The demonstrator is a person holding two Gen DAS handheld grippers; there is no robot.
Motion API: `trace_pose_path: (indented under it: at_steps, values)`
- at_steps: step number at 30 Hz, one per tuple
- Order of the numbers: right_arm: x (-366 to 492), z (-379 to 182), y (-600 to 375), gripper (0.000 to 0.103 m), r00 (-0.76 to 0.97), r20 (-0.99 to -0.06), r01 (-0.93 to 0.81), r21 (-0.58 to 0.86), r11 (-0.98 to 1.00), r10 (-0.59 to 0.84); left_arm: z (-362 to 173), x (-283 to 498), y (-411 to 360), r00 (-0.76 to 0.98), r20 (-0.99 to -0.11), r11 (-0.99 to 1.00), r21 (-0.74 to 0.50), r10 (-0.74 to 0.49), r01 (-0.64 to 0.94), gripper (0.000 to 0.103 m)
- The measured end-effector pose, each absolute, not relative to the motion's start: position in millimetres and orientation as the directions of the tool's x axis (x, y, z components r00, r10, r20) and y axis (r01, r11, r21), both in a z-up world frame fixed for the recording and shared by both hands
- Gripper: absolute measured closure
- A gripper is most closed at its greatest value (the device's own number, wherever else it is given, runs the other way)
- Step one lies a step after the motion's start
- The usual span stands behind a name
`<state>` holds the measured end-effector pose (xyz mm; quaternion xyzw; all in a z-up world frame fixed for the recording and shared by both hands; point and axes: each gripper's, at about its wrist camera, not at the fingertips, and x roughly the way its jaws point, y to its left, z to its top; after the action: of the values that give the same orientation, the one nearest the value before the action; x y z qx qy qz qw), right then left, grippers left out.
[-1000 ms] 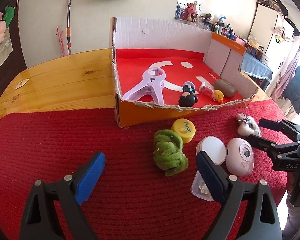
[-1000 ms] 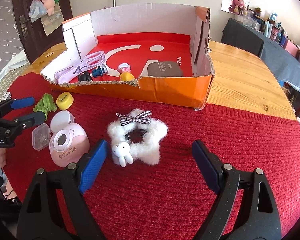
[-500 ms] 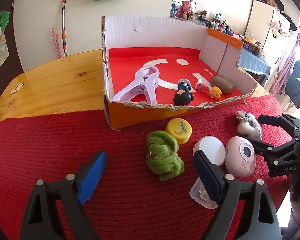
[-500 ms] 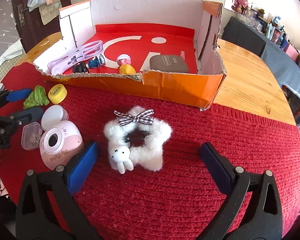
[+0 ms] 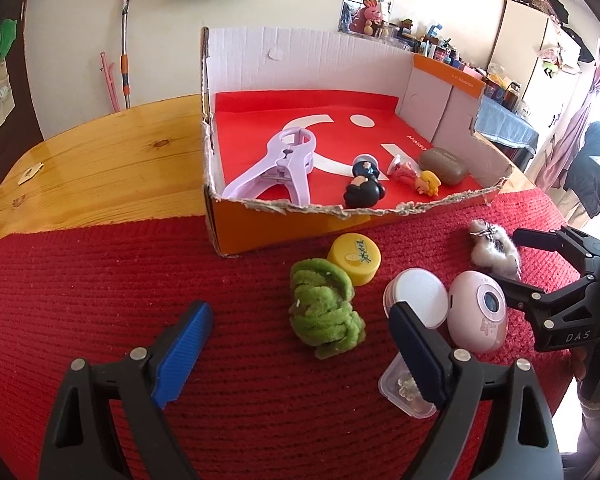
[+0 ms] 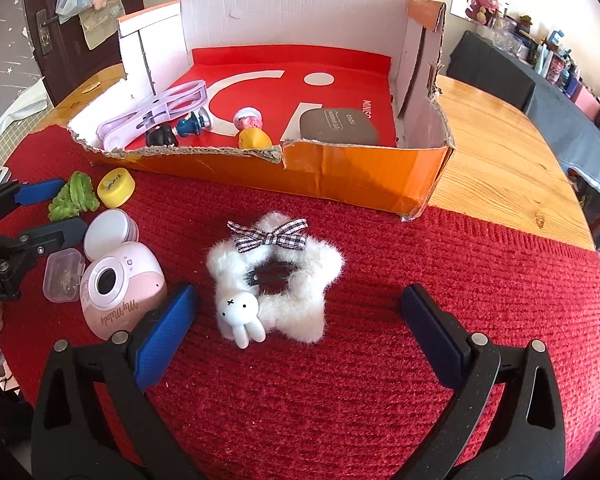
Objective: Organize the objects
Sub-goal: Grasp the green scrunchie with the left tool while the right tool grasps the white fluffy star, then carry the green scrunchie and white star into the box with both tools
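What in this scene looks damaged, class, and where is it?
The cardboard box is damaged: its low front wall has a ragged, torn top edge with a notch near the middle, and its right corner is frayed. The toys inside and the items on the red mat look intact.

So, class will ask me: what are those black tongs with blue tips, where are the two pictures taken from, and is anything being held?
They are two hand-held grippers, each carrying its own camera looking along its fingers. One picture comes from the left gripper, the other from the right gripper. Both are open and hold nothing. On the red woven mat lie a white fluffy star hair clip, a green fuzzy scrunchie, a yellow round tin and a pink toy camera. The orange cardboard box already holds a lilac plastic clamp.
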<state>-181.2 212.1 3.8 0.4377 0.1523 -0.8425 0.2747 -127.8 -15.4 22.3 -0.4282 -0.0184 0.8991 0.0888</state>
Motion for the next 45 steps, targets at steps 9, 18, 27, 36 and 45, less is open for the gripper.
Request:
trace_pose_path:
  at_steps: [9,18,27,36,45]
  values:
    - [-176,10,216,0.035,-0.494,-0.788,0.601,-0.004,-0.799,-0.368,25,-126,-14,-0.635,-0.751,-0.982,-0.100,0.181,-0.161,0.041]
    - [-169,13,215,0.062,-0.495,-0.767,0.631,0.007,-0.776,-0.409,32,-117,-12,-0.645,-0.730,-0.972,-0.126,0.227,-0.199,0.072]
    - [-156,36,218,0.062,-0.508,-0.728,0.650,0.027,-0.760,-0.460,58,-100,-5,-0.688,-0.681,-0.964,-0.110,0.251,-0.243,0.072]
    - [-153,44,221,0.062,-0.487,-0.721,0.661,0.064,-0.748,-0.492,65,-98,3,-0.690,-0.672,-0.958,-0.113,0.270,-0.265,0.072]
    - [-150,62,220,0.062,-0.488,-0.701,0.681,0.066,-0.729,-0.519,84,-108,12,-0.697,-0.651,-0.947,-0.117,0.300,-0.299,0.072]
